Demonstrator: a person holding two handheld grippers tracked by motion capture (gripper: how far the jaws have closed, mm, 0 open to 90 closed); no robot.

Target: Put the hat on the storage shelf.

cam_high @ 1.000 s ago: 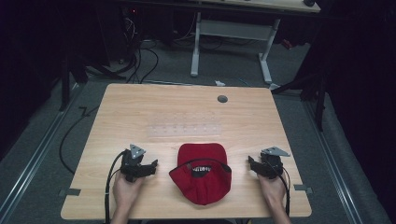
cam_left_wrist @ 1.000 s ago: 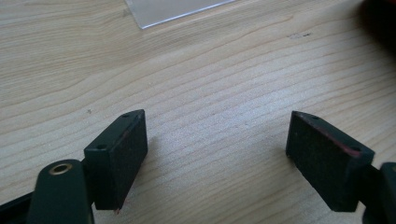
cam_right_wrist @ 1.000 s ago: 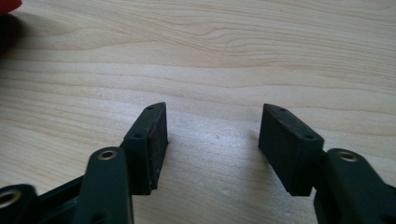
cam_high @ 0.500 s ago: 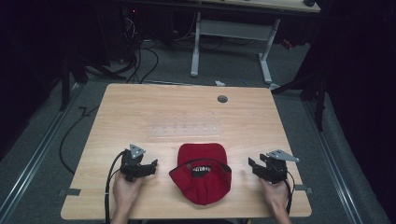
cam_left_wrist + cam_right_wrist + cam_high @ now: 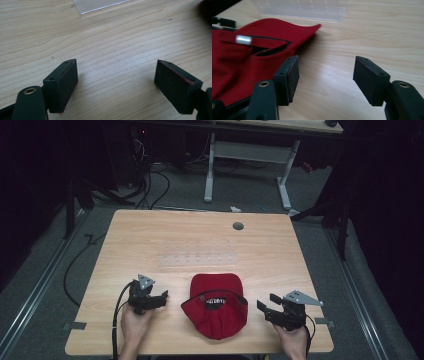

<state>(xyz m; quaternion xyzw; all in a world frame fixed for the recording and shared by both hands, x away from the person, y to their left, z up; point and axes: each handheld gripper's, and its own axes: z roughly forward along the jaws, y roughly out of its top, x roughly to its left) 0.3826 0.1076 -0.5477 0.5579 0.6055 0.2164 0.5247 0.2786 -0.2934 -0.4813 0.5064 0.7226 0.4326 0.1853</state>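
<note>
Red fabric marks the middle of the scene: a cap [image 5: 216, 306] lies on the near half of the wooden tabletop [image 5: 165, 232], its brim toward the person and its back opening, crossed by a dark strap, facing up. From the right gripper view the cap [image 5: 239, 60] lies at the left, and a small silver clasp [image 5: 243, 39] sits on that strap.

Left of the cap, near it but apart, the left gripper [image 5: 159, 297] rests low over the tabletop in the person's left hand [image 5: 134, 322], pointing toward the cap. Its fingers [image 5: 65, 81] stand wide apart, with only bare wood grain between them.

Right of the cap, a little farther off, the right gripper [image 5: 267, 302] is held in the person's right hand [image 5: 292, 340], also pointing toward the cap. Its fingers [image 5: 290, 75] have just been opening and now stand apart with nothing between them; the left finger sits just beside the cap's red cloth, and whether it touches I cannot tell.

Beyond the cap, toward the far edge, a clear plastic sheet [image 5: 200, 258] lies flat on the wood. Farther still beyond the cap, a round grey cable port [image 5: 238, 226] is set into the tabletop.
</note>
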